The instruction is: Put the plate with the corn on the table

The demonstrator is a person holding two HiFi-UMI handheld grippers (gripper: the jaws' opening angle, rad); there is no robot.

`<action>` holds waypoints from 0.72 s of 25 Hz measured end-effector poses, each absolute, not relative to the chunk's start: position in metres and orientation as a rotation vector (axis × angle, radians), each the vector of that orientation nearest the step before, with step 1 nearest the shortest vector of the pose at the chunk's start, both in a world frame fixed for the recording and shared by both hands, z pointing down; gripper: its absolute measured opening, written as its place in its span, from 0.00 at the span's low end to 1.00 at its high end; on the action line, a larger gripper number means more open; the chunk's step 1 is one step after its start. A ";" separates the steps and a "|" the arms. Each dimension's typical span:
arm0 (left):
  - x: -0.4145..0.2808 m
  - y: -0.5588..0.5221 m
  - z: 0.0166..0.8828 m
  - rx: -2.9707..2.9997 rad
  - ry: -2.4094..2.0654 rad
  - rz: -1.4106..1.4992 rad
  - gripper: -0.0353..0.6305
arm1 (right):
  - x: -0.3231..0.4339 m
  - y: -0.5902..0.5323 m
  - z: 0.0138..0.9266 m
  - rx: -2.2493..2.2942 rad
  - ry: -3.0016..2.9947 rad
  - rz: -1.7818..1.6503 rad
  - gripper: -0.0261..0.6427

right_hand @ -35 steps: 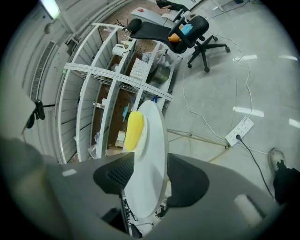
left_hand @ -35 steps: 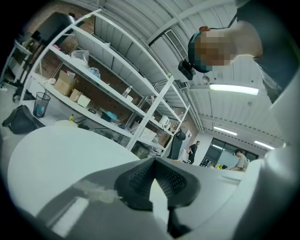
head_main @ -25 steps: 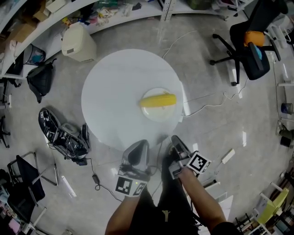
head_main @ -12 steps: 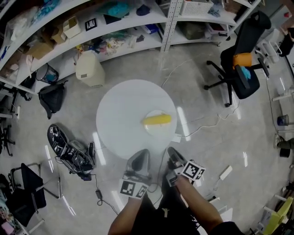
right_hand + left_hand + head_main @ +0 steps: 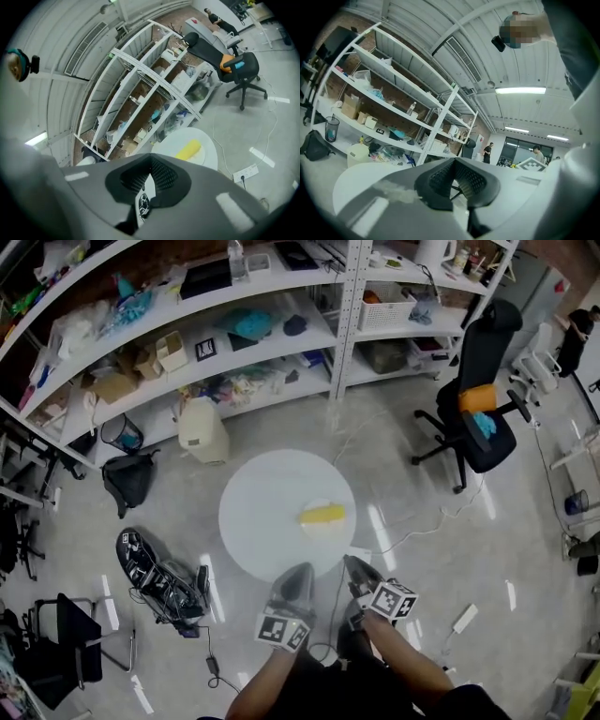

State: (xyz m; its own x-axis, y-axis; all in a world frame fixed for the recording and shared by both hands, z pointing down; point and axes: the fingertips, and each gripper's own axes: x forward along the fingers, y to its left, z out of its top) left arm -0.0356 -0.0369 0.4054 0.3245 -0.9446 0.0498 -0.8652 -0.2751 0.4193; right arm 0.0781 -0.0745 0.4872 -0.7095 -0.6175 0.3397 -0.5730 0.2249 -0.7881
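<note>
Lifting away since a second ago, left gripper (image 5: 298,570) and right gripper (image 5: 356,564), fingers of each pressed together on nothing, plate (image 5: 323,531) with corn (image 5: 322,515) on the white bench (image 5: 262,512), near its right edge.

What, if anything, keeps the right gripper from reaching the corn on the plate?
Probably nothing, so yes: no object lies between the right gripper and the corn on its plate on the round table. Its shut jaws must open first.
</note>
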 end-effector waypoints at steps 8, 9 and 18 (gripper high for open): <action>-0.032 -0.022 0.377 2.279 -1.604 -0.296 0.06 | 0.077 -0.062 0.439 -1.181 2.554 -1.334 0.05; -0.032 -0.021 0.372 2.290 -1.605 -0.298 0.06 | 0.076 -0.061 0.432 -1.178 2.575 -1.301 0.05; -0.030 -0.012 0.341 2.324 -1.656 -0.295 0.06 | 0.081 -0.051 0.396 -1.211 2.760 -0.940 0.05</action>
State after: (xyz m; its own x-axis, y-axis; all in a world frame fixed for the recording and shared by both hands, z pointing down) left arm -0.0301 -0.0125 0.3411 0.3250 -0.9457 -0.0083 -0.8903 -0.3089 0.3347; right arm 0.0810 -0.0511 0.3956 -0.7055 -0.6660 0.2421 -0.6754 0.5284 -0.5145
